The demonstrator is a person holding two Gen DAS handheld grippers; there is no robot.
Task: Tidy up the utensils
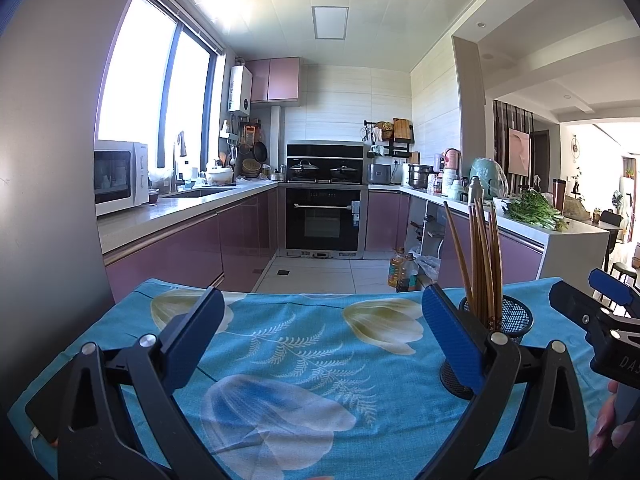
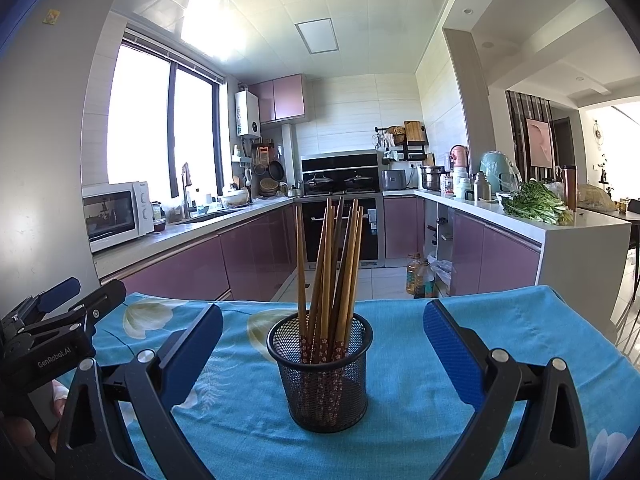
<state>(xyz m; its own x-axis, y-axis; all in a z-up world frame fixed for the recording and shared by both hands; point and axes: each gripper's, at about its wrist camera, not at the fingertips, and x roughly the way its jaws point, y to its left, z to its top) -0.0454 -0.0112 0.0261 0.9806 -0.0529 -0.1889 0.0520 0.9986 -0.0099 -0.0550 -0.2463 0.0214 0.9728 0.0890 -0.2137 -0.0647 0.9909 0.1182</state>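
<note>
Wooden brown chopsticks (image 2: 329, 276) stand near-upright in a black wire-mesh cup (image 2: 319, 376) dead ahead of the right claw (image 2: 322, 354), between its wide-apart blue pads, while the left claw (image 1: 320, 344), also spread and empty, has it off to its right.

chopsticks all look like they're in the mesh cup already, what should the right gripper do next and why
Probably ease the right gripper straight back and leave things alone. Its jaws stand wide open on either side of the mesh cup, holding nothing; the chopsticks all stand inside it, and no loose utensil shows on the blue cloth. The left gripper is open and empty too.
</note>
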